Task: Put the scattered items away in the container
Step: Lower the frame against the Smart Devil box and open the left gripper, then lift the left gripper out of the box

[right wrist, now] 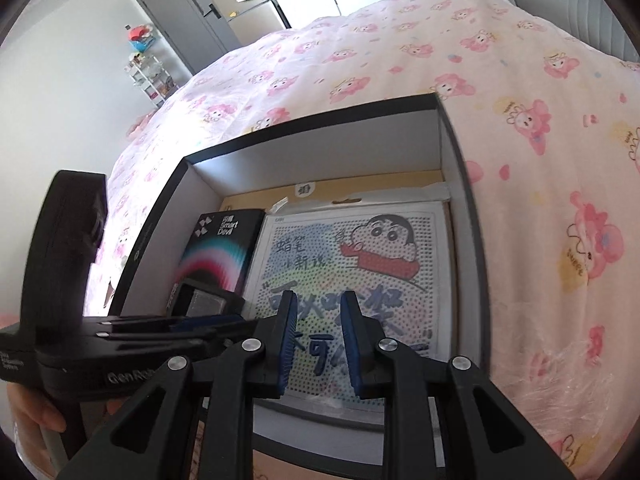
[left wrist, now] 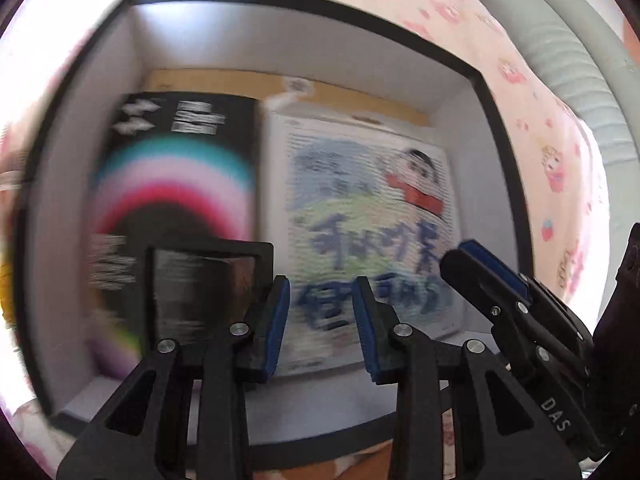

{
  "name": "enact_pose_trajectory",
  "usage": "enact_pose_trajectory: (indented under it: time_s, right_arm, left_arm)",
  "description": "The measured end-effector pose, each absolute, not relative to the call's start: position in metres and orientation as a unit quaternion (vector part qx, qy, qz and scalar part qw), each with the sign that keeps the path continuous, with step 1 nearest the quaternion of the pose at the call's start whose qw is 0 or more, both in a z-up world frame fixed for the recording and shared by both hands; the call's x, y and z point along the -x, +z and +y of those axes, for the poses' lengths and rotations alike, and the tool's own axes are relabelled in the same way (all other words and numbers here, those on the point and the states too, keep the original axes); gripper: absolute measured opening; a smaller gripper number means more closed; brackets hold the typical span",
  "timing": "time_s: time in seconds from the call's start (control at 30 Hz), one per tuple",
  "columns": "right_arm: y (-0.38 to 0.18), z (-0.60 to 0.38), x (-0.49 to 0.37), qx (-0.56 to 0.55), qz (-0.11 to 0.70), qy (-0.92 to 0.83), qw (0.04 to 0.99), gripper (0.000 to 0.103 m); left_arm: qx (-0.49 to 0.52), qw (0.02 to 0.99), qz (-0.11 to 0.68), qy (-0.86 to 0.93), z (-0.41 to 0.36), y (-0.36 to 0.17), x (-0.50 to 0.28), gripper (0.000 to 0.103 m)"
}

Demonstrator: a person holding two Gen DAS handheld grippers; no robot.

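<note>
Above a black-rimmed, white-walled cardboard box (right wrist: 460, 160) on a pink cartoon-print bedspread (right wrist: 540, 140), left gripper (left wrist: 321, 330) and right gripper (right wrist: 317, 342) hung partly open, both empty, over a cartoon bead-art board (right wrist: 360, 264) and black rainbow-arc carton (right wrist: 224, 248) lying inside.

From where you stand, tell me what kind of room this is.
Most likely a bedroom: the box sits on a bed with a pink cartoon-print cover, beside a padded grey headboard, with a grey wardrobe behind.
</note>
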State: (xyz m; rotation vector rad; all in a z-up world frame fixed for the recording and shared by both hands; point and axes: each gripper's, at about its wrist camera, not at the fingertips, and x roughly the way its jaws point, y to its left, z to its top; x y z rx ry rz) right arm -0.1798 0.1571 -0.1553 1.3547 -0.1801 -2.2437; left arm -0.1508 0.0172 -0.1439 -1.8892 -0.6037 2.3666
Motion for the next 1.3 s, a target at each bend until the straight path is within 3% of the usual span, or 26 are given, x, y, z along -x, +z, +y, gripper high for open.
enact_pose_trajectory:
  time_s: [0.37,0.63,0.83,1.13,1.23,1.3]
  right_arm:
    - [-0.171,0.113,0.185,-0.54,-0.079,-0.778,0.311,0.02]
    - [-0.175,0.125,0.188,-0.538,-0.045,-0.803,0.254,0.02]
    - [-0.181,0.133,0.189,-0.544,-0.047,-0.798,0.254,0.02]
    - [-0.173,0.134,0.176,-0.539,-0.035,-0.798,0.269,0.02]
    - [-0.158,0.136,0.164,-0.519,-0.029,-0.816,0.253,0.02]
    - [-0.149,0.141,0.155,-0.514,-0.037,-0.819,0.252,0.02]
  left_arm:
    - [0.58,0.037,-0.234,0.78,-0.019,-0.135,0.155,0.034]
    - [0.602,0.01,-0.226,0.766,-0.033,-0.149,0.155,0.036]
    - [0.593,0.07,-0.237,0.766,-0.019,-0.143,0.147,0.04]
    - [0.574,0.03,-0.234,0.784,-0.019,-0.13,0.133,0.039]
    - [0.548,0.065,-0.238,0.799,-0.01,-0.11,0.119,0.042]
    - [0.531,0.07,-0.225,0.814,-0.004,-0.094,0.106,0.051]
